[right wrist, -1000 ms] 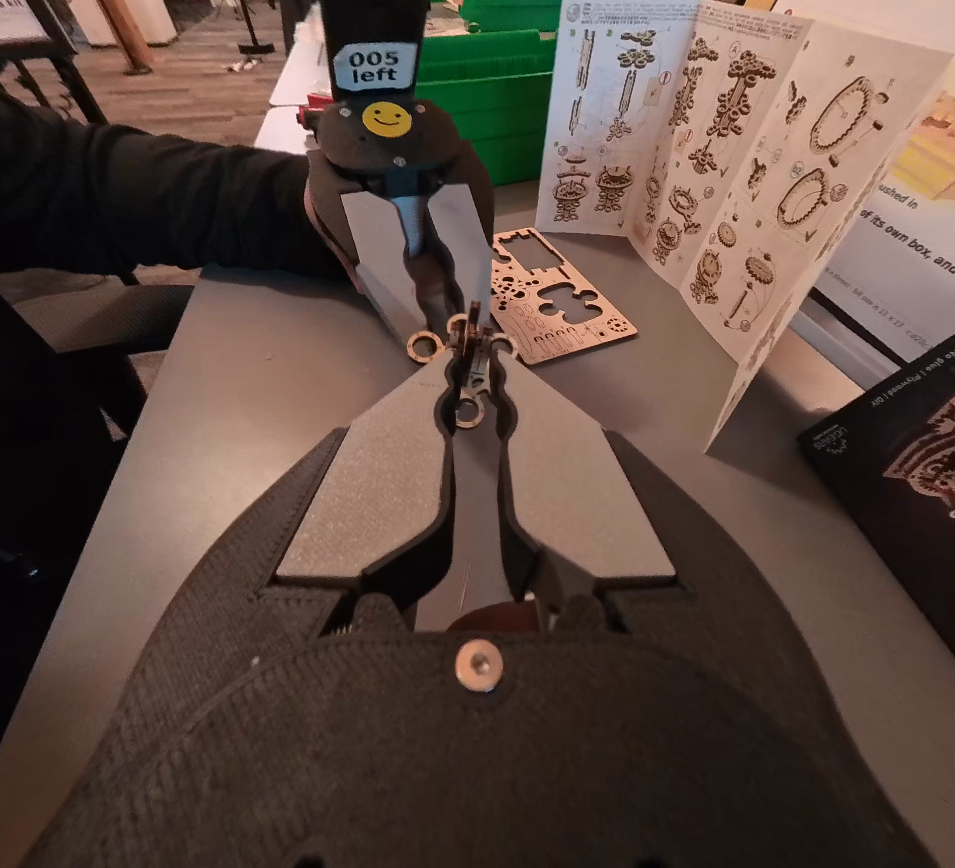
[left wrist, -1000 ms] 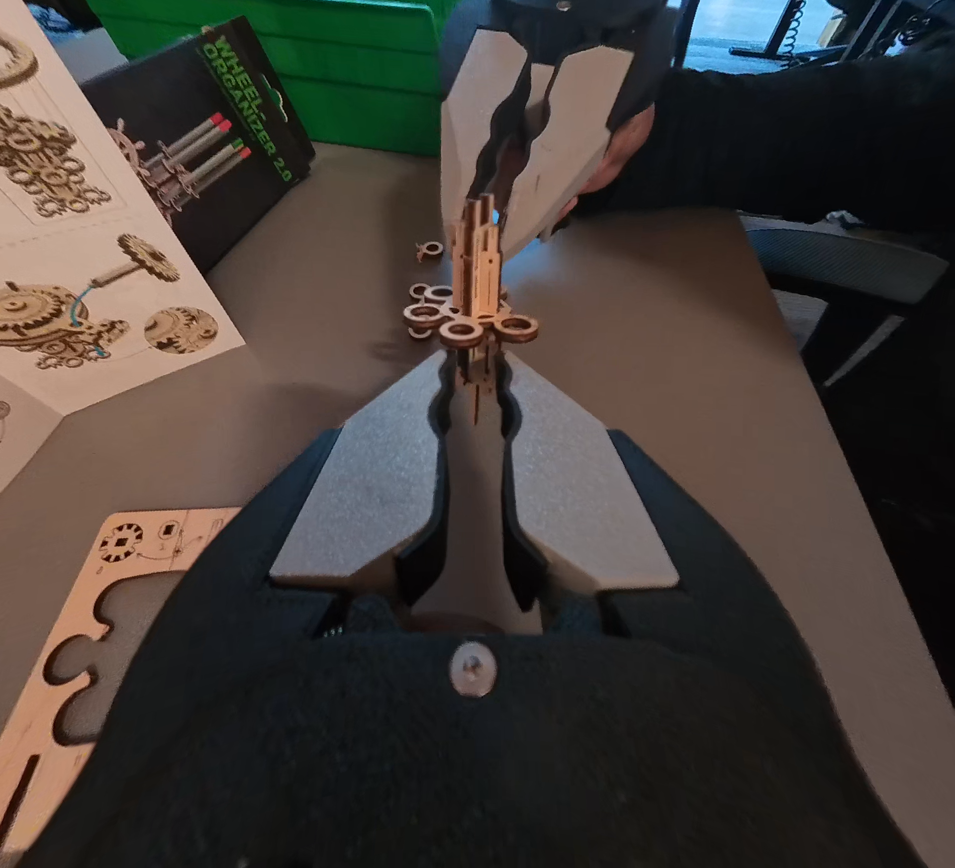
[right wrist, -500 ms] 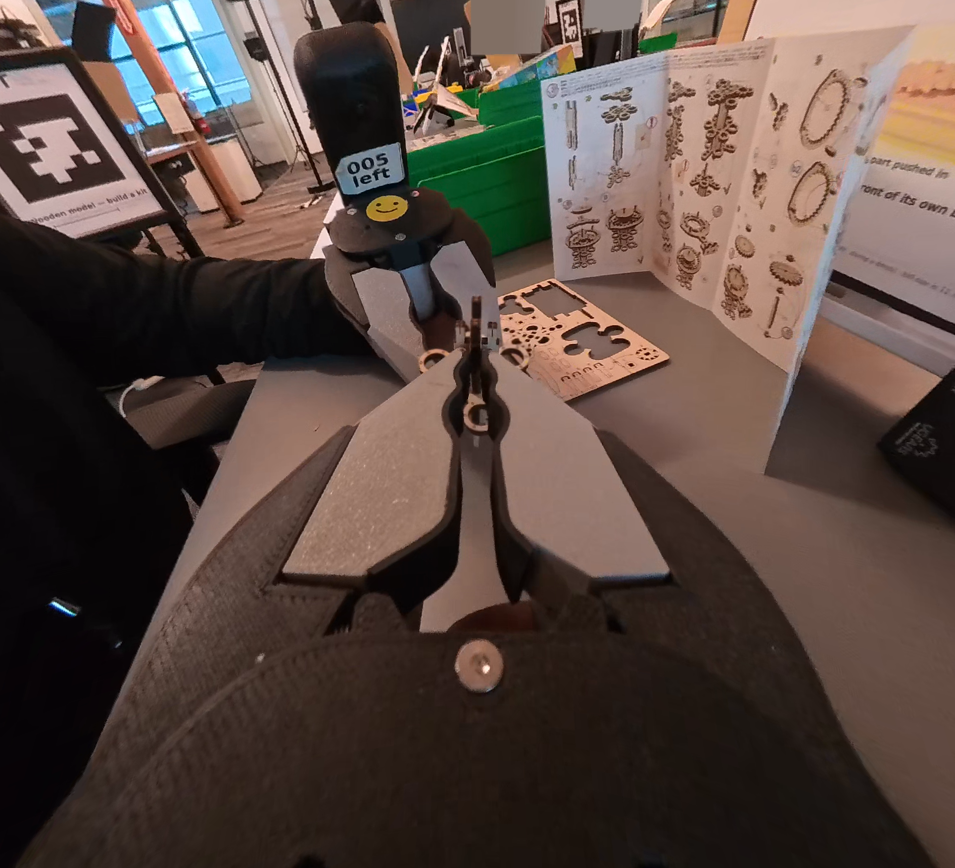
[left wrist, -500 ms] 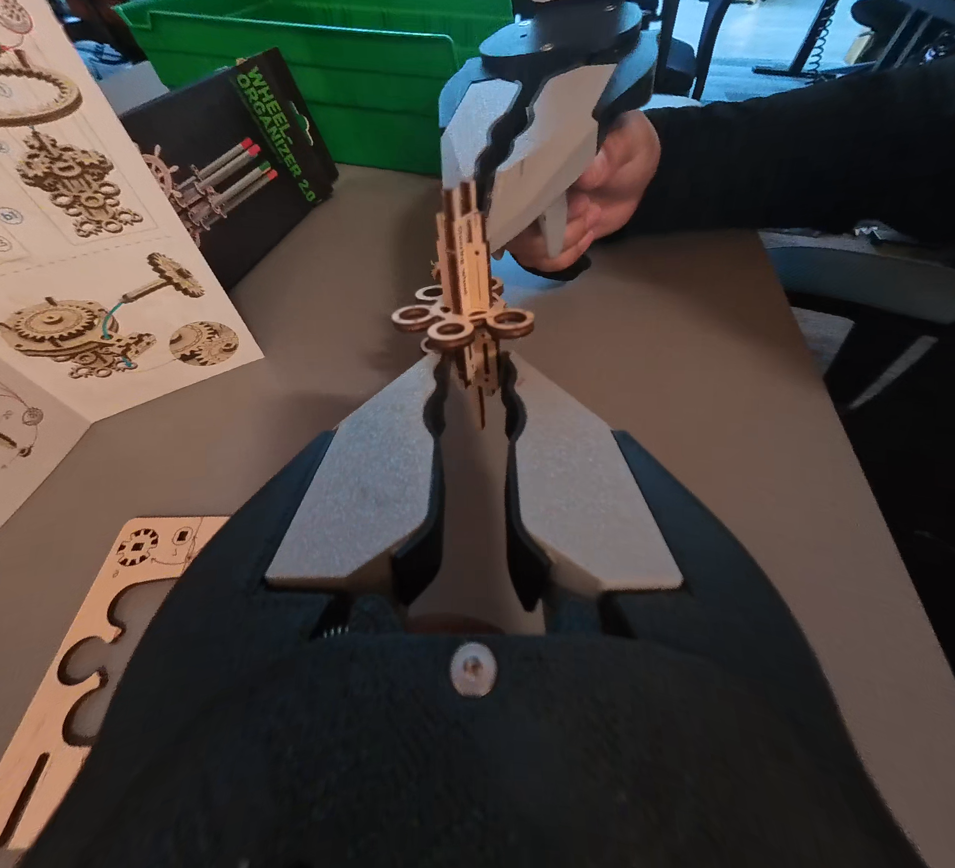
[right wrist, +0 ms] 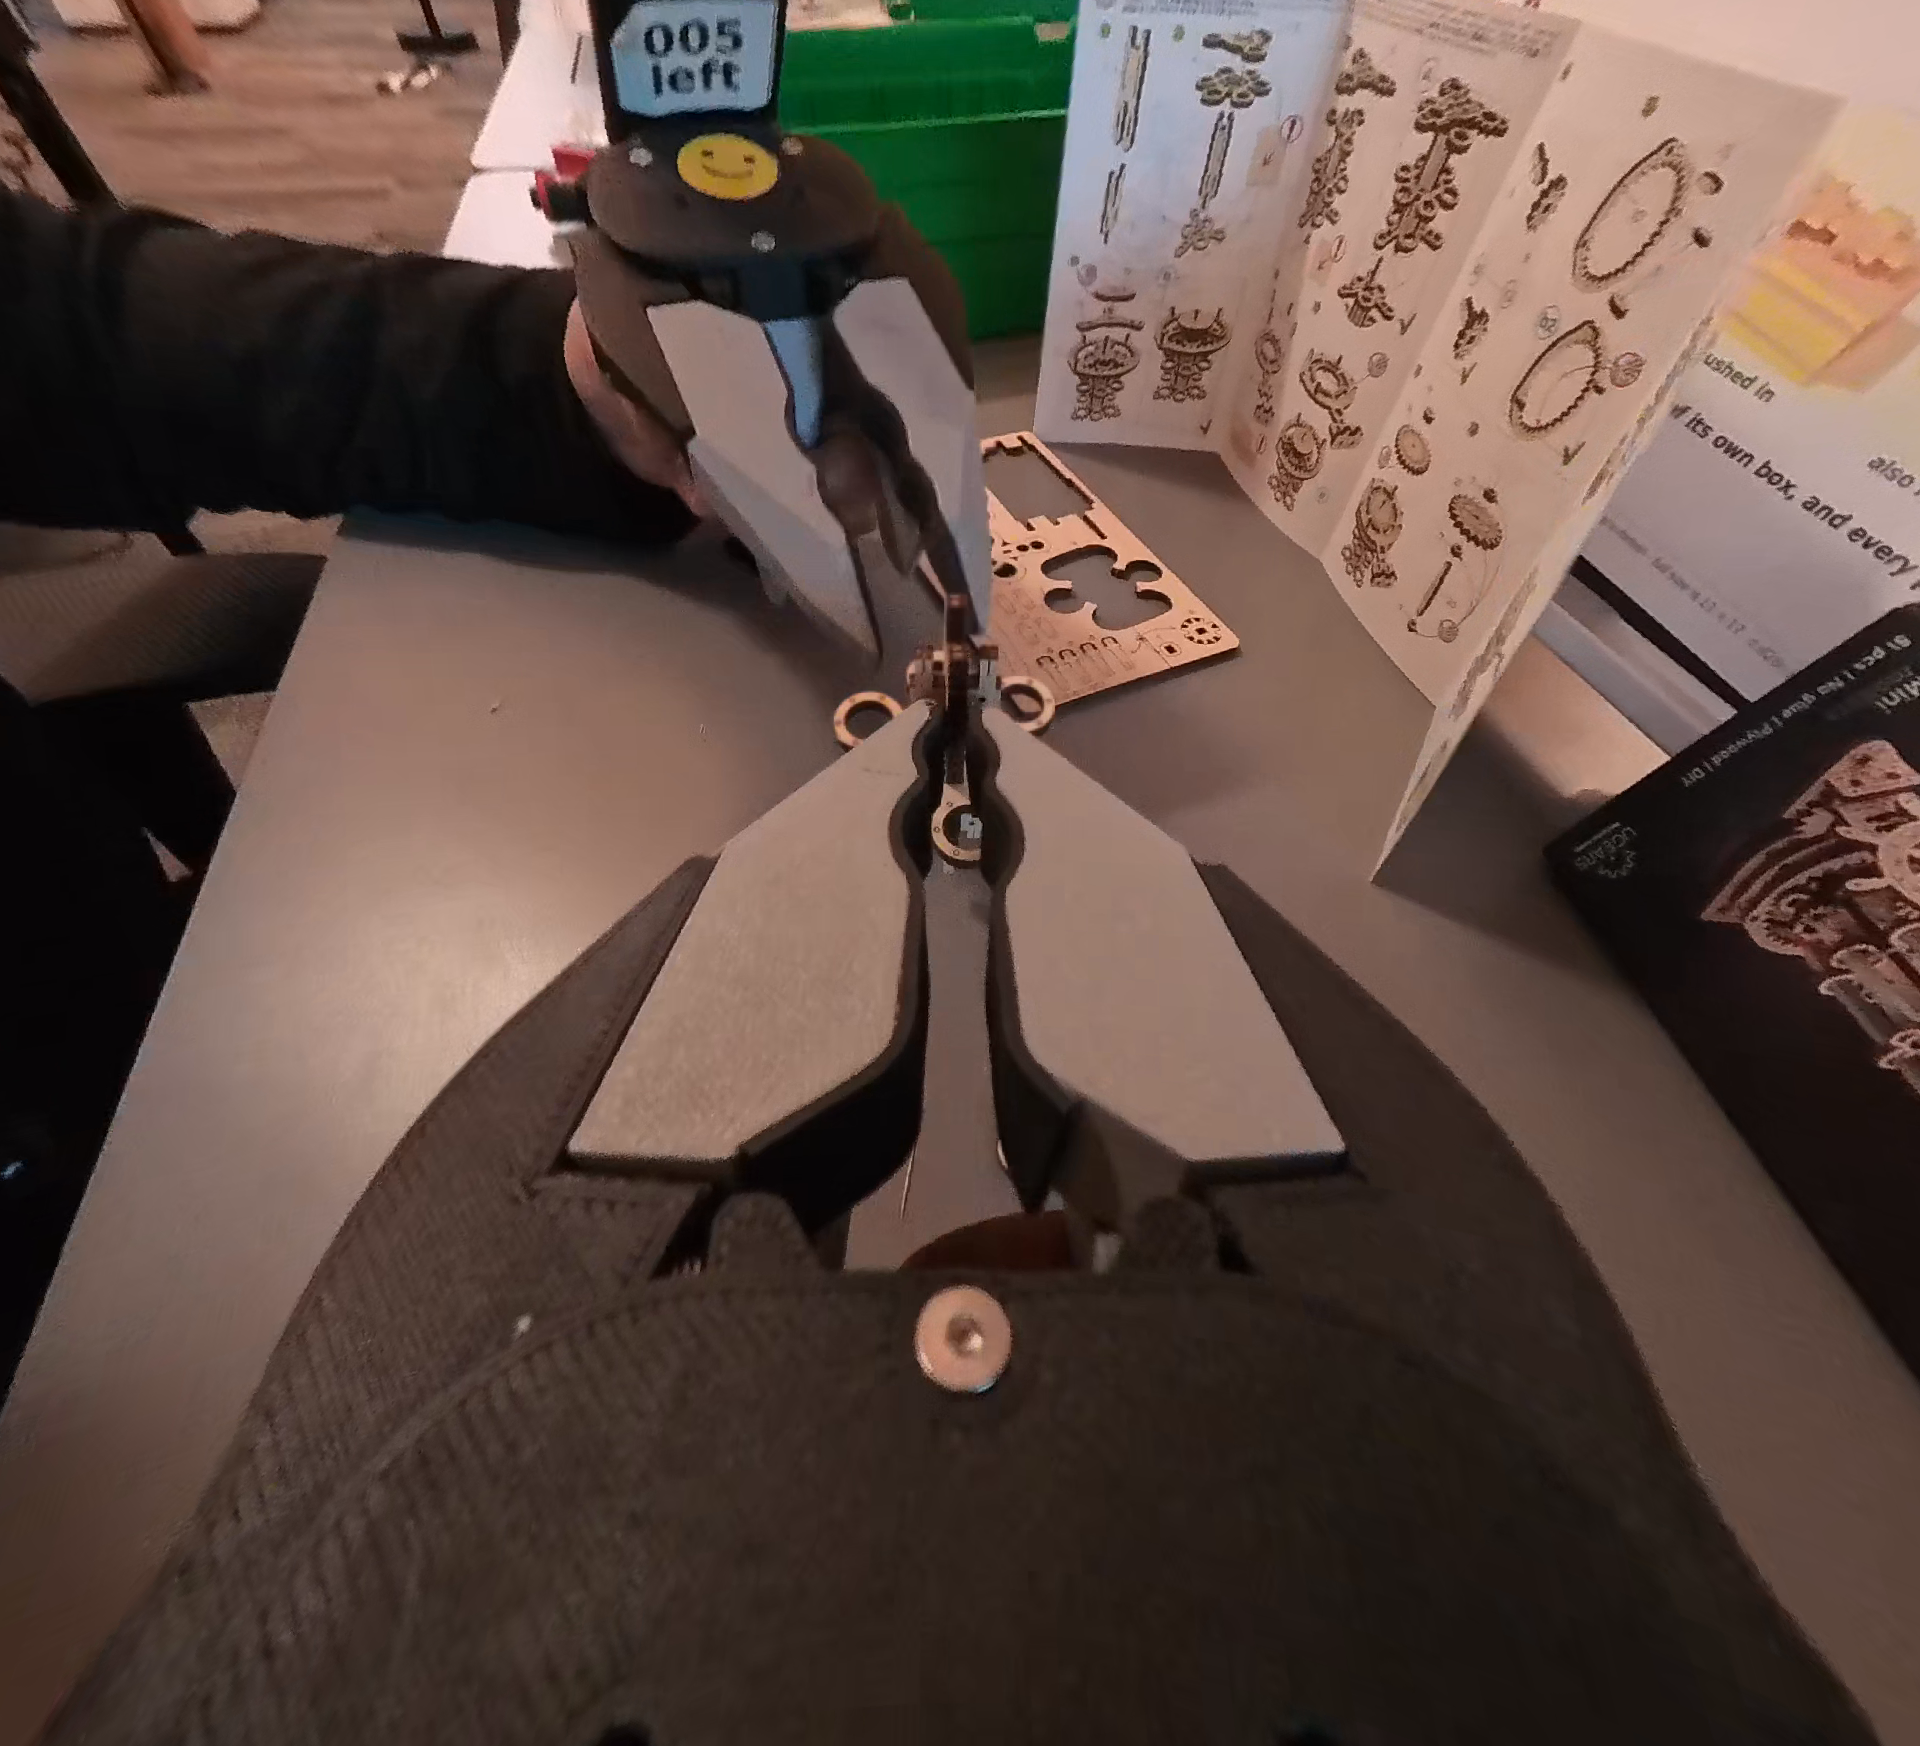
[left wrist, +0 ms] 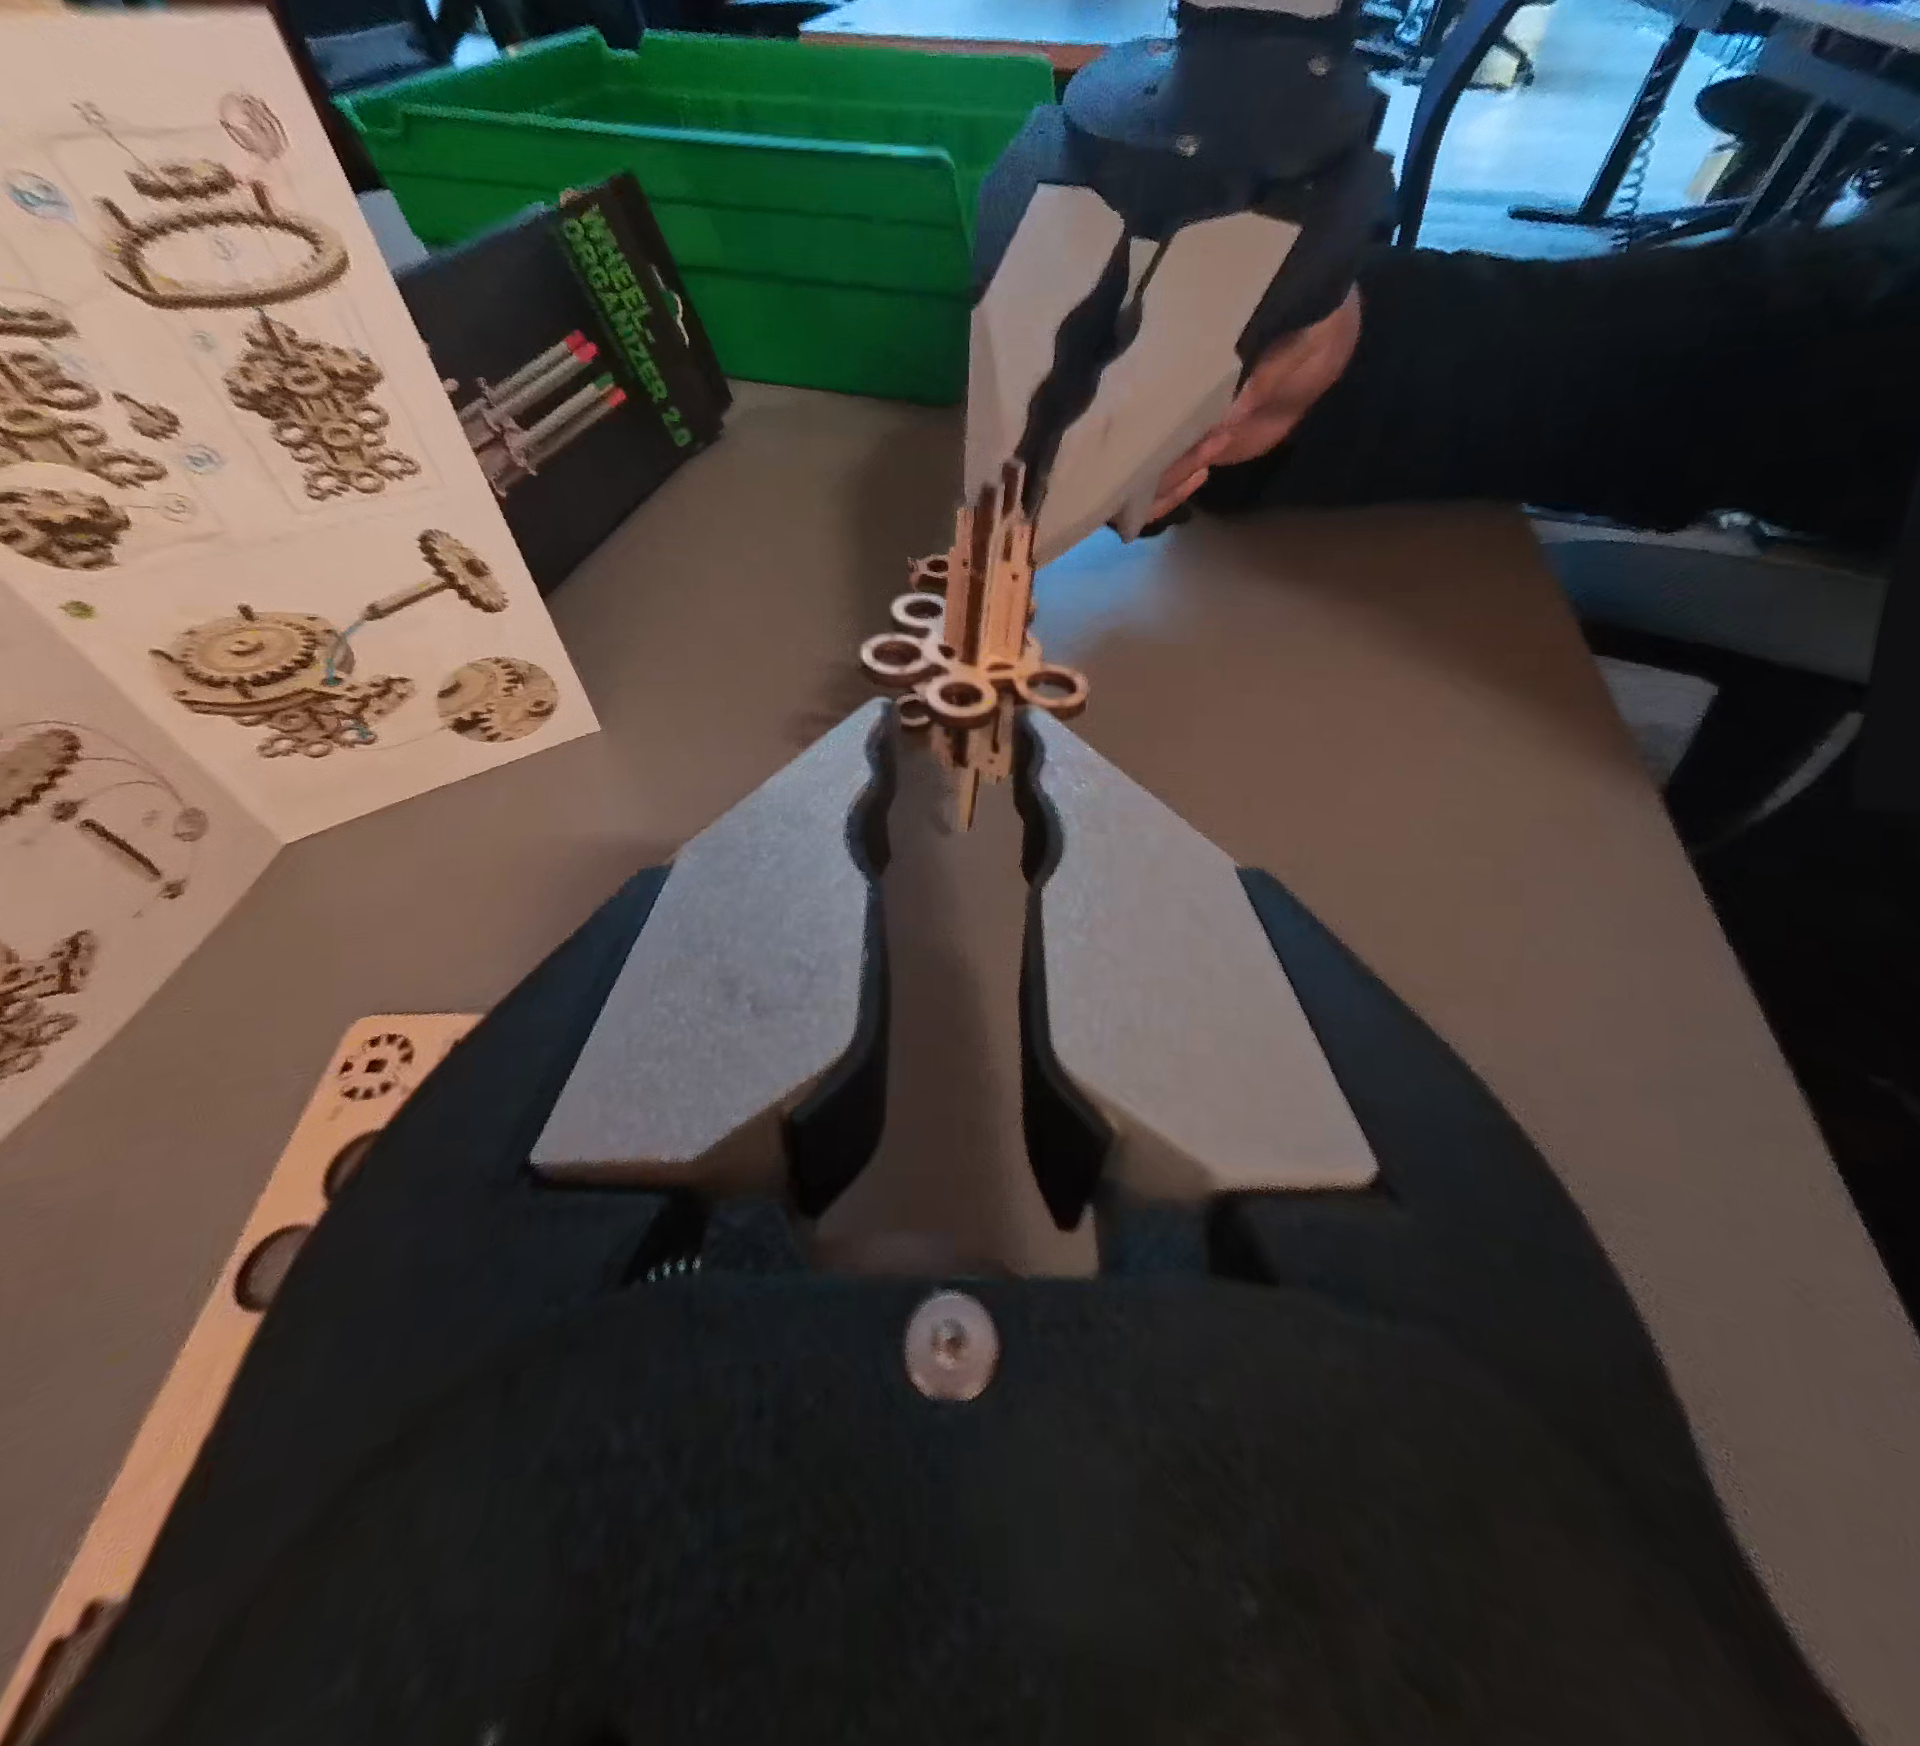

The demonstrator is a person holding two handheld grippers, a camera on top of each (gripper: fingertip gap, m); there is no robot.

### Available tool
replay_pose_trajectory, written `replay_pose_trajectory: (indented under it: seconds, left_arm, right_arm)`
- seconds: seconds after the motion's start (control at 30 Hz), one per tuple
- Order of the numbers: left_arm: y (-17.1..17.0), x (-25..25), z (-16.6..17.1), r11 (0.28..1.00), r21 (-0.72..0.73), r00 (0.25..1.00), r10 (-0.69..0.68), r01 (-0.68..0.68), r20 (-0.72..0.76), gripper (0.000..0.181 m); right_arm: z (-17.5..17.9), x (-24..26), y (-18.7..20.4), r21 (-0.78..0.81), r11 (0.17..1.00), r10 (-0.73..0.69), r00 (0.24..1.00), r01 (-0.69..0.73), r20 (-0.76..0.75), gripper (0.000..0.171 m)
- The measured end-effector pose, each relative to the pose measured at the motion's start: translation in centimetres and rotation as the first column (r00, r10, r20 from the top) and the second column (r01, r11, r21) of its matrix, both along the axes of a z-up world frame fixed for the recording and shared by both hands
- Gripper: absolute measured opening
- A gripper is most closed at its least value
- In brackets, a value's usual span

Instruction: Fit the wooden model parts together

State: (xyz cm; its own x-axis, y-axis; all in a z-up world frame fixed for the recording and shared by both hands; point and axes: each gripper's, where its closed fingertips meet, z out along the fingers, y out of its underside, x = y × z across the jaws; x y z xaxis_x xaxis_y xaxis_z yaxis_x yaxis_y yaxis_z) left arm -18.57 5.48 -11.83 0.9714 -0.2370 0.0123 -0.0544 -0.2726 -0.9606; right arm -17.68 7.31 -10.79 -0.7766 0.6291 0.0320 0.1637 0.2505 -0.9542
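I am holding a hand-held gripper in each hand over a grey table [left wrist: 1299, 761]. My left hand-held gripper [left wrist: 956, 740] is standing slightly parted, its tips lying at either side of the lower stem of the wooden model [left wrist: 982, 647]; I cannot tell whether they are pinching it. The model is a slim upright post with a collar of small rings around its middle, sitting at the centre of the left wrist view.

My right hand-held gripper [right wrist: 958, 751] is nearly closed and is gripping the top of the same post, with one ring showing in the notch between its fingers. In the left wrist view it is reaching down from 12 o'clock.

At 9 o'clock in that view a folded instruction sheet [left wrist: 208, 470] is standing upright, with a black product box [left wrist: 582, 366] at 11 o'clock and a green bin [left wrist: 727, 190] behind it. A punched-out wooden parts sheet [right wrist: 1101, 595] is lying flat on the table, at 1 o'clock of the model in the right wrist view.
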Motion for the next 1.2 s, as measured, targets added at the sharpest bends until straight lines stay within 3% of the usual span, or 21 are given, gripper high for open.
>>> replay_pose_trajectory:
  seconds: [0.17, 0.4, 0.67, 0.8, 1.2]
  left_arm:
    - [0.4, 0.2, 2.0, 0.998, 0.070, 1.000, 0.004, -0.006, 0.023, 0.010]
    - [1.1, 1.2, 1.6, 0.998, 0.056, 1.000, -0.018, 0.019, -0.019, 0.000]
    - [0.9, 1.2, 1.3, 0.998, 0.038, 0.999, -0.042, 0.042, 0.001, 0.009]
    - [1.0, 1.3, 0.9, 0.998, 0.024, 0.998, -0.048, 0.050, -0.044, 0.000]
    - [0.9, 1.1, 0.9, 0.999, 0.010, 0.998, -0.051, 0.051, -0.045, 0.000]
  right_arm:
    - [-0.1, 0.0, -0.2, 0.021, 1.000, 0.004, 0.999, -0.005, 0.043, 0.000]
    - [-1.3, 0.0, -0.8, 0.049, 0.998, 0.024, 0.997, -0.028, 0.079, 0.000]
    - [-1.2, 0.2, -1.2, 0.061, 0.996, 0.053, 0.995, -0.058, 0.080, 0.000]
    - [-1.2, 0.2, -1.2, 0.063, 0.996, 0.062, 0.994, -0.067, 0.087, 0.000]
    - [0.1, 0.2, -0.6, 0.052, 0.997, 0.048, 0.998, -0.050, 0.041, 0.000]
